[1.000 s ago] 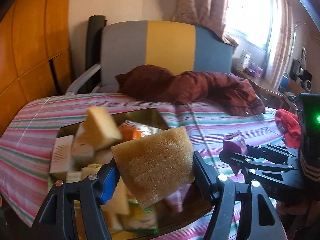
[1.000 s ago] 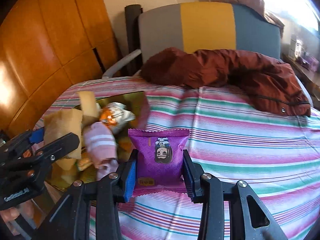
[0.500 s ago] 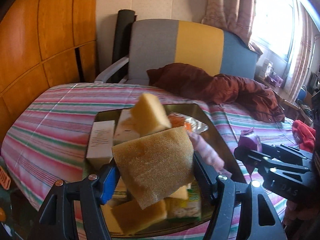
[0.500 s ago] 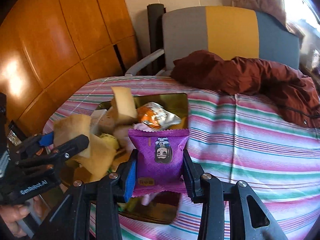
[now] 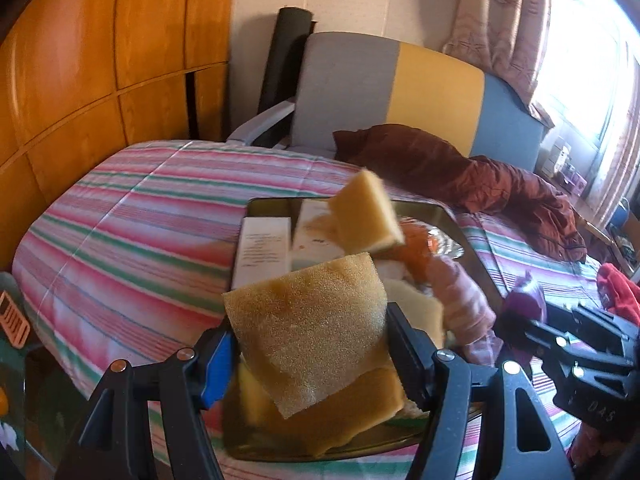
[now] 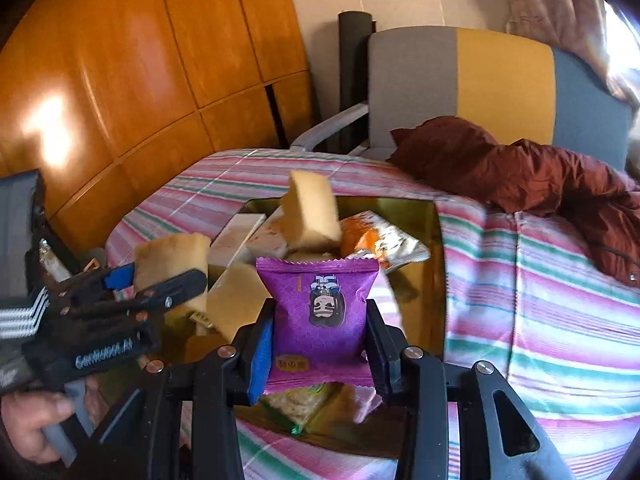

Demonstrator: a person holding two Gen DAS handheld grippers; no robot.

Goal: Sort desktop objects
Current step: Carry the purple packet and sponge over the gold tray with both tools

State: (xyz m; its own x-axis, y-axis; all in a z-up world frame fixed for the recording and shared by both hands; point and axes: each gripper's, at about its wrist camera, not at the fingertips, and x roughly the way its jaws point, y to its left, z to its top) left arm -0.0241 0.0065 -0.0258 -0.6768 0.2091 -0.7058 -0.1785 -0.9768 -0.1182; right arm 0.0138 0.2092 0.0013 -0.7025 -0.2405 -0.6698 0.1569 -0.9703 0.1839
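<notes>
A tan, coarse-pored foam sponge block (image 5: 308,320) is clamped at the centre of the left wrist view by the left gripper (image 5: 310,354), whose fingers (image 5: 408,354) are spread wide and pressed against the block's two sides; the wide spread is judged to be set by the block's breadth, not by slack. The block is held above the near end of the shallow, dark, mirror-like metal tray (image 5: 260,440), probably so that it can be dropped among the things already gathered there. Toward twelve o'clock of the block a second yellow sponge wedge (image 5: 366,214) is propped on two white cardboard boxes (image 5: 262,246); at two o'clock lie an orange-and-silver foil snack packet (image 5: 430,244) and a pink striped rolled cloth (image 5: 464,304). The tray rests on a pink-and-green striped bed cover (image 5: 132,240).

In the right wrist view, the left gripper is seen at nine o'clock. At the centre, a purple plastic snack packet with a cartoon face (image 6: 318,308) is pinched by its side edges in the right gripper (image 6: 318,350), the fingers (image 6: 260,350) drawn narrow. It hangs over the tray's near right part, upside down to the camera, apparently awaiting release. A rust-brown quilted jacket (image 6: 520,172) lies at two o'clock, clear of the tray.
</notes>
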